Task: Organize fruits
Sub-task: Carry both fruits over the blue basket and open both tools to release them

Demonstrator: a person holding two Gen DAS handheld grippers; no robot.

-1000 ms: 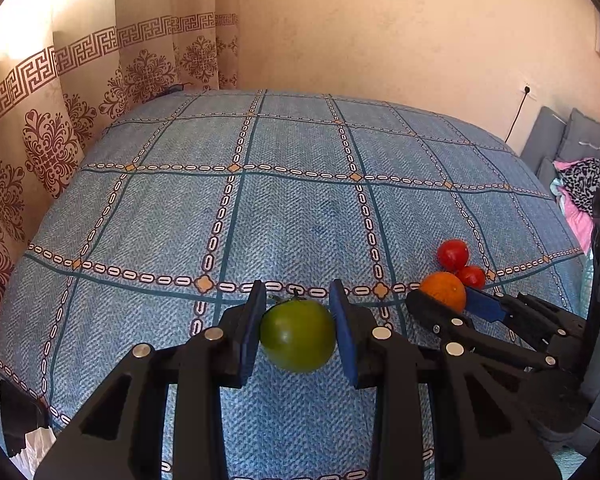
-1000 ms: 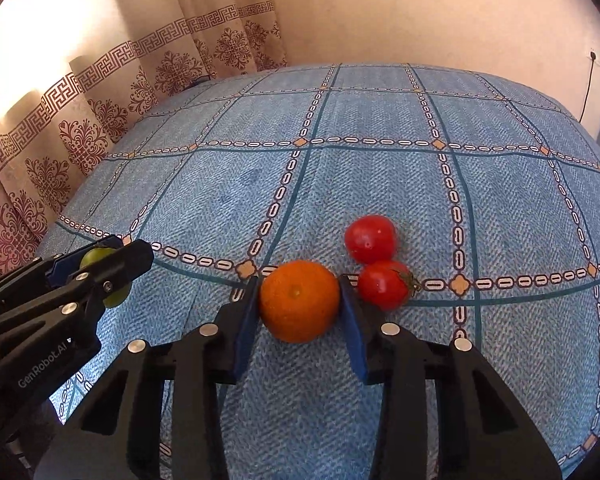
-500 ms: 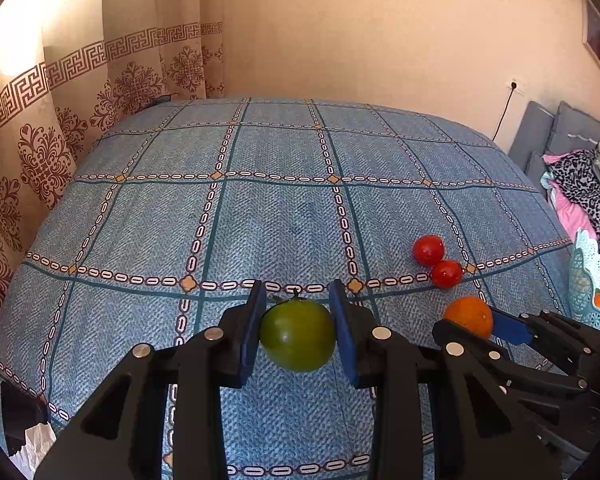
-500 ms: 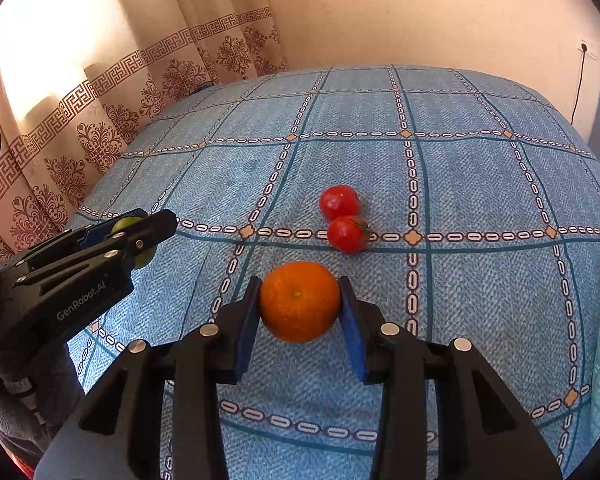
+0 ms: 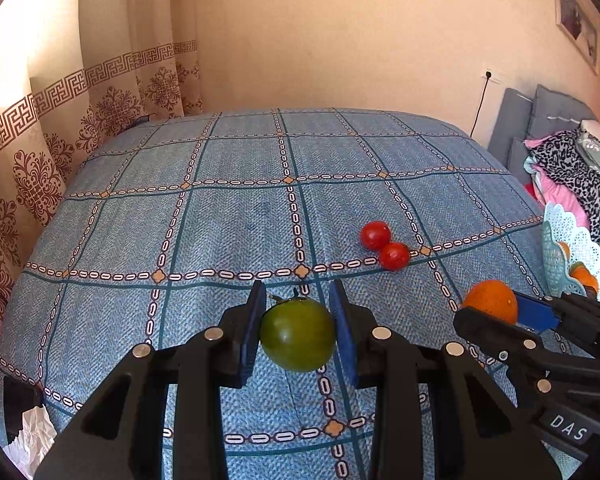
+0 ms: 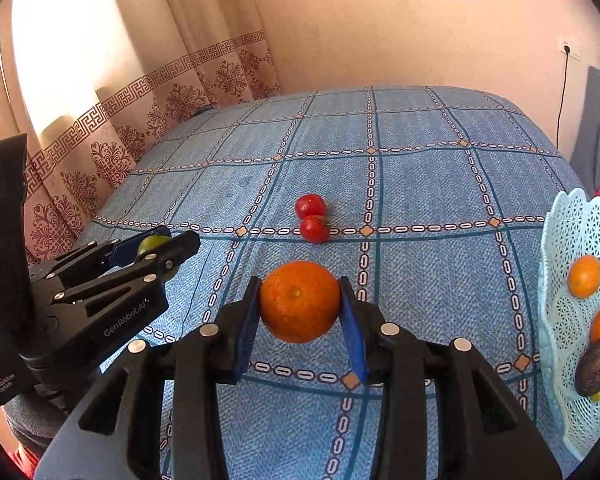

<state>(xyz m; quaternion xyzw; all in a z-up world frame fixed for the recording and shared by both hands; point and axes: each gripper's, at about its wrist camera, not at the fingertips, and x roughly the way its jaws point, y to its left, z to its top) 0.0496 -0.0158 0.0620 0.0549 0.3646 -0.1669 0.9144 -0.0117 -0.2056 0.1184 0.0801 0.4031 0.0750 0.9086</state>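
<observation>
My left gripper (image 5: 298, 312) is shut on a green tomato (image 5: 298, 336) and holds it above the blue bedspread. My right gripper (image 6: 300, 304) is shut on an orange (image 6: 300, 302), also lifted off the bed. In the left wrist view the orange (image 5: 490, 300) shows at the right. In the right wrist view the green tomato (image 6: 152, 244) shows at the left. Two red tomatoes (image 5: 384, 246) (image 6: 312, 218) lie touching on the bed beyond both grippers. A pale blue lattice basket (image 6: 572, 320) (image 5: 556, 256) stands at the right with several fruits in it.
The bed (image 5: 240, 220) has a blue checked cover. Patterned curtains (image 5: 40, 152) hang along its left side. Grey cushions and a pile of clothes (image 5: 568, 160) lie at the far right. A crumpled white tissue (image 5: 32, 440) lies at the near left corner.
Both grippers have risen and drawn back from the bed with their fruits. The right gripper lifted the orange away from the two red tomatoes, and the basket has come into view at the right.
</observation>
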